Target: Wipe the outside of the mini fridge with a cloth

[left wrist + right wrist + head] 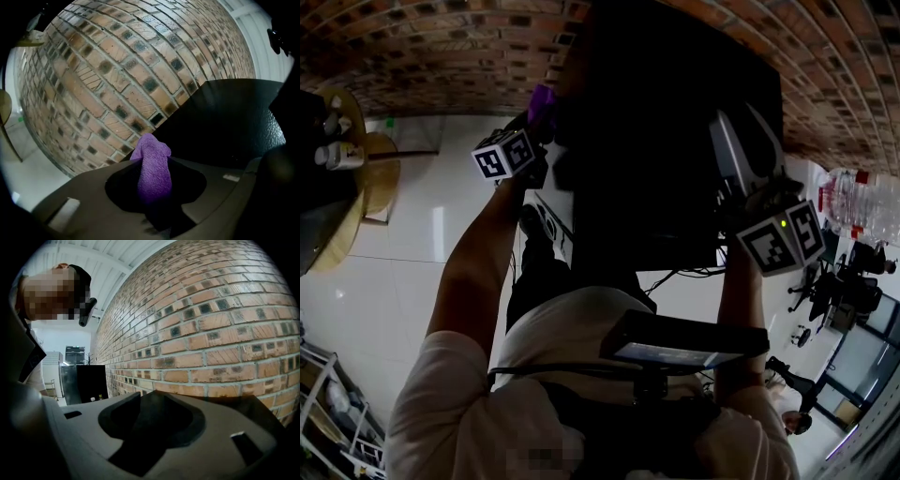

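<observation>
Purple cloth (543, 101) is pinched in the left gripper (538, 118) by the black mini fridge (675, 141).
Head view: the cloth, judged soft, light and best held by a bunched fold, is raised at the rigid fridge's upper left; the right gripper (733, 141) is raised at its right. Left gripper view: jaws are clamped on the cloth. Right gripper view: nothing is seen held; the dark jaws' gap cannot be told.

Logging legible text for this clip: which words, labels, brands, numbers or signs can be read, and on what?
No text is readable in any view.
Marker cubes: black-and-white square patterns only, no letters.
Mini fridge: dark, no brand or label visible.
Purple cloth: plain.
Clear bottles: any label is too blurred to read.
</observation>
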A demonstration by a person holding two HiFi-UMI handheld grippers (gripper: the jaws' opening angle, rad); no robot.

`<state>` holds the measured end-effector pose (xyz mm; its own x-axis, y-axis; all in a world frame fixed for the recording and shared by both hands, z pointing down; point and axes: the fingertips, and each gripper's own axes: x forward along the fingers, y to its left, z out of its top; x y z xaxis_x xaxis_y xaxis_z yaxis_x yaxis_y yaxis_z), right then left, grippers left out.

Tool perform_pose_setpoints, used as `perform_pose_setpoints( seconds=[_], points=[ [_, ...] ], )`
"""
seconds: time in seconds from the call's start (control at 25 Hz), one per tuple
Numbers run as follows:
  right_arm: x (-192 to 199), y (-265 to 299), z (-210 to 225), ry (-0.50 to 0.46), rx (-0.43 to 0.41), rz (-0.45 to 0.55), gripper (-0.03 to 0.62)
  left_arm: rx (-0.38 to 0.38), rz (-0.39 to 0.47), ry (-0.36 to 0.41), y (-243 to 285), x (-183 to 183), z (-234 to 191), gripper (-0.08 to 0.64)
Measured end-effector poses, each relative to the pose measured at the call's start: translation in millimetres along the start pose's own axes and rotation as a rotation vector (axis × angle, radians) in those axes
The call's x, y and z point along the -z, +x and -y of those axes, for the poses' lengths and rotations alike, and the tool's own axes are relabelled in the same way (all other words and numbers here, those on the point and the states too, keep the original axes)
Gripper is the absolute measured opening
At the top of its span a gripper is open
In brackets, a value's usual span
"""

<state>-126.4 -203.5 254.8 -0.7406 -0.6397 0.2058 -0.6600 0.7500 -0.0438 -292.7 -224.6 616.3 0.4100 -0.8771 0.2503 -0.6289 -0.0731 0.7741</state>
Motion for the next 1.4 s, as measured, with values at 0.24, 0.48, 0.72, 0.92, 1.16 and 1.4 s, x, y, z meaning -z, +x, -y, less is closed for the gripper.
perform_pose_setpoints(
  seconds=[0.24,0.48,0.72,0.92,1.16,1.4],
  points=[
    [1,0,1,-0.006,0.001,-0.004,0.150,-0.079,-0.080,0.036,5,26,-40,0.114],
    [1,1,-1,0.001,0.001,-0.002,0.150,-0.148,-0.172,0.070,0,50,-75,0.115],
    [0,-1,3,0.007,0.011,0.001,0.150,-0.117,-0.153,0.062,-6,43,-59,0.115],
    [1,-1,4,0.009,-0.001,0.010,0.150,0.022,-0.051,0.003,-27,3,1,0.117],
    [1,-2,6,0.010,-0.003,0.013,0.150,0.103,0.128,0.042,-90,-54,80,0.117],
    [2,-2,1,-0.005,-0.041,0.011,0.150,0.155,0.264,0.065,-160,-85,171,0.117]
  ],
)
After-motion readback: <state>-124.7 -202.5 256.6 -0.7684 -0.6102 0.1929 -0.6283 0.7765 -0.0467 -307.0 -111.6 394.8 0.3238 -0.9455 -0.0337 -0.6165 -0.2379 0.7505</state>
